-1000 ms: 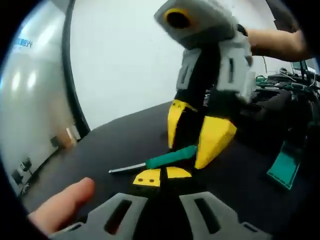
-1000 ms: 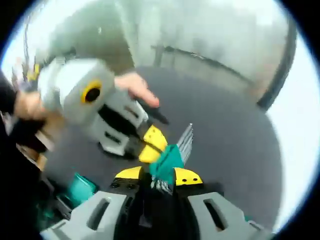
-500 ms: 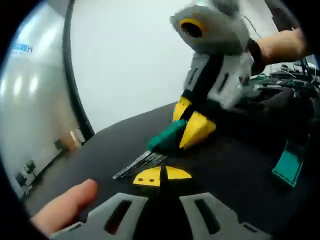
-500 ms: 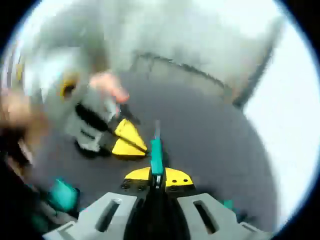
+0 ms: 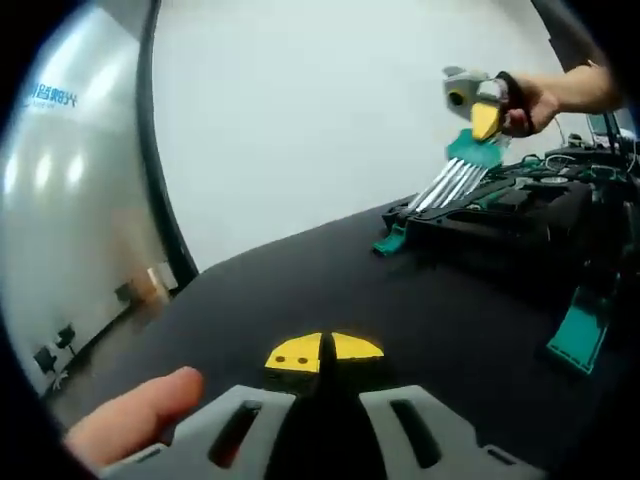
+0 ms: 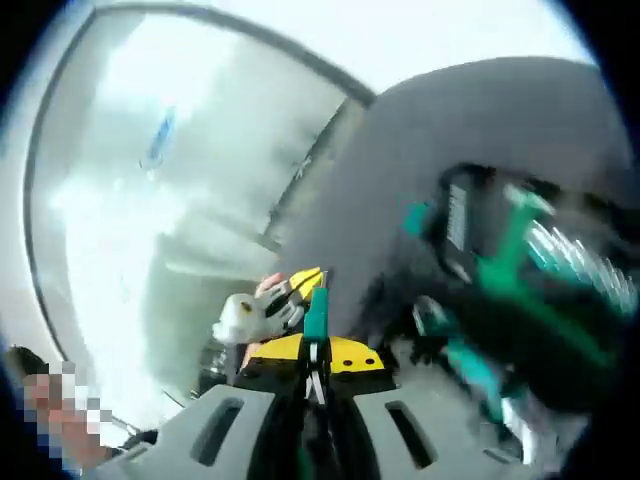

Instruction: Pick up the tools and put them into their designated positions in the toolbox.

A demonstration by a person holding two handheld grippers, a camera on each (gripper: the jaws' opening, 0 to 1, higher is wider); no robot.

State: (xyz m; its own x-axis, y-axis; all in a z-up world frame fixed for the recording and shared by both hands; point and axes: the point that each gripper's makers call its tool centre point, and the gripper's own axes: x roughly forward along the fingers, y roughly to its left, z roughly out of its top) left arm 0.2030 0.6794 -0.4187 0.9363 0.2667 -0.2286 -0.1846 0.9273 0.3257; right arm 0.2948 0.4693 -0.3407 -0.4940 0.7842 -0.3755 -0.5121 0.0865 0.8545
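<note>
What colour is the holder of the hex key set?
Teal green holder, best seen in the left gripper view.

Place: looks like a lab or test room in an office-type building, not a home.
Work surface: a wide black table (image 5: pixel 300 290) with a rounded edge, bare and matte.
Walls: a plain white wall (image 5: pixel 300 110) behind the table, nothing hung on it.
Glazing: a big glass partition (image 5: pixel 70 200) in a dark frame, blue lettering printed high on it, too small to read.
Beyond the glass: a pale, bright hall with blurred fittings low down.
Kit on the table: a black toolbox (image 5: pixel 510 215) with teal latches, cables and gear bunched behind it at the far edge.
</note>
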